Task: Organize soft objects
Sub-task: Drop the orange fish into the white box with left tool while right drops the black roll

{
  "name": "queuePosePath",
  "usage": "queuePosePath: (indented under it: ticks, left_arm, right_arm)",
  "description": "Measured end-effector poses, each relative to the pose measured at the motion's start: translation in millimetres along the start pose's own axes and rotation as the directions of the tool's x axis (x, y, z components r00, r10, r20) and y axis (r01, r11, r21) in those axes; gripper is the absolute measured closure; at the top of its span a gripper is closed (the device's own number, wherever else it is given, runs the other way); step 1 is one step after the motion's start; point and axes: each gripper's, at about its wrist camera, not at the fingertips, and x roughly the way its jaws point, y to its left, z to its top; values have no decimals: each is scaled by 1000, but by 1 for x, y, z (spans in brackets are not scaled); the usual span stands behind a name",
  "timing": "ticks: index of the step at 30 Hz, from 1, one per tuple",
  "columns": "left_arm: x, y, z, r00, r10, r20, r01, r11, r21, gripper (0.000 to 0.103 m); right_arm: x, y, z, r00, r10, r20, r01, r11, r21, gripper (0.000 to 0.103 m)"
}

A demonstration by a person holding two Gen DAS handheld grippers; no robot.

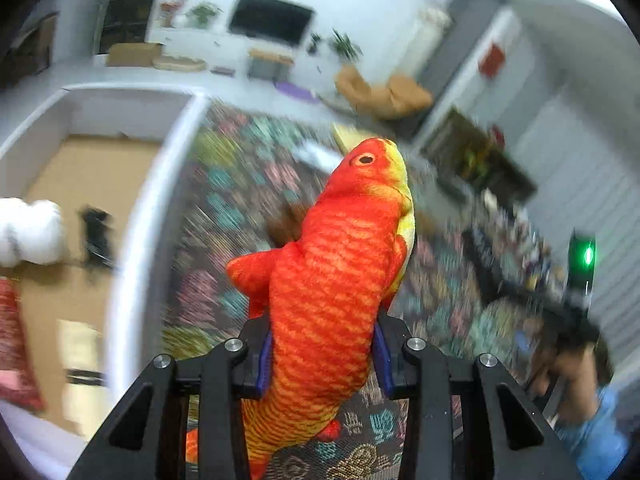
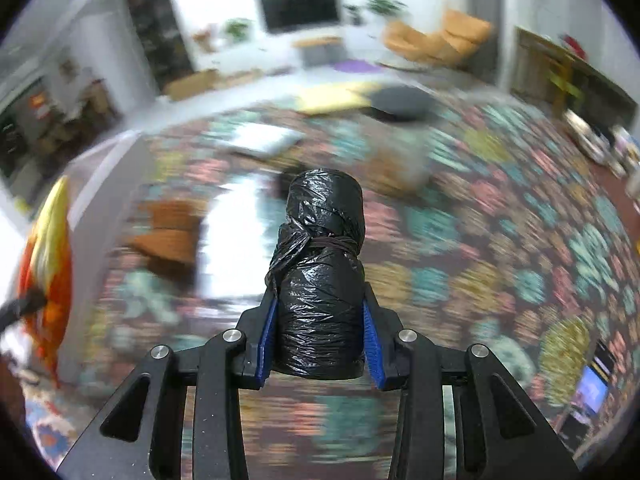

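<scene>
My left gripper (image 1: 323,354) is shut on an orange and yellow plush fish (image 1: 340,264), held in the air over the patterned rug, head pointing away. The fish also shows at the left edge of the right wrist view (image 2: 50,256). My right gripper (image 2: 320,340) is shut on a roll of black plastic bags (image 2: 320,276) bound with a dark band, held above the rug. A white box with a cardboard floor (image 1: 160,184) lies left of the fish; it holds a white plush (image 1: 30,232), a small black thing (image 1: 96,236) and a red cloth (image 1: 14,344).
The patterned rug (image 2: 500,248) covers the floor. On it lie a brown soft thing (image 2: 170,236), a white flat item (image 2: 264,138), a yellow cushion (image 2: 332,98) and a dark round cushion (image 2: 400,104). Orange cushions (image 2: 436,40) and a TV (image 2: 300,8) stand at the back.
</scene>
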Motion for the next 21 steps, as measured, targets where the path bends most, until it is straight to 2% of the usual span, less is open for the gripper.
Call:
queuePosePath:
  ticks: [2, 4, 6, 8, 9, 10, 11, 12, 14, 17, 18, 19, 21]
  left_arm:
    - [-32, 24, 16, 998, 34, 58, -31, 999, -44, 64]
    - [-60, 57, 29, 989, 106, 102, -97, 991, -88, 63]
    - [-75, 84, 33, 974, 199, 111, -186, 975, -118, 60]
    - [-80, 113, 34, 920, 380, 95, -367, 921, -130, 44]
    - [-79, 125, 33, 890, 449, 79, -437, 890, -129, 24]
    - [-78, 138, 32, 867, 495, 61, -484, 864, -136, 12]
    - [-77, 151, 29, 853, 520, 48, -508, 848, -154, 12]
    - [-77, 161, 26, 846, 532, 33, -520, 837, -174, 12]
    - [-81, 169, 20, 841, 540, 23, -526, 827, -197, 12]
    - [-86, 153, 12, 842, 535, 72, -517, 838, -175, 12]
    - [-84, 141, 9, 849, 521, 85, -505, 849, -155, 12]
    - [-78, 126, 5, 866, 491, 95, -478, 868, -130, 12]
    - [-71, 100, 0, 903, 417, 105, -410, 909, -78, 12]
  right_arm:
    - [-9, 50, 11, 993, 116, 14, -115, 992, -43, 64]
    - [-15, 96, 19, 977, 214, 14, -212, 974, -85, 64]
    - [-15, 152, 25, 943, 332, -12, -331, 935, -126, 64]
    - [-9, 201, 28, 902, 429, -50, -432, 890, -145, 63]
    - [-3, 227, 29, 881, 467, -75, -473, 867, -156, 59]
    - [8, 256, 29, 854, 508, -114, -521, 837, -166, 52]
    - [17, 272, 27, 833, 535, -138, -552, 818, -160, 42]
    - [24, 283, 26, 822, 549, -151, -568, 810, -149, 26]
    - [32, 289, 21, 832, 536, -141, -554, 819, -150, 27]
    - [35, 258, 10, 890, 451, -76, -457, 872, -174, 27]
    - [37, 239, 1, 921, 388, -48, -390, 903, -180, 27]
    - [41, 216, -8, 949, 315, -24, -314, 932, -180, 25]
    - [51, 174, -25, 986, 166, 4, -163, 973, -164, 25]
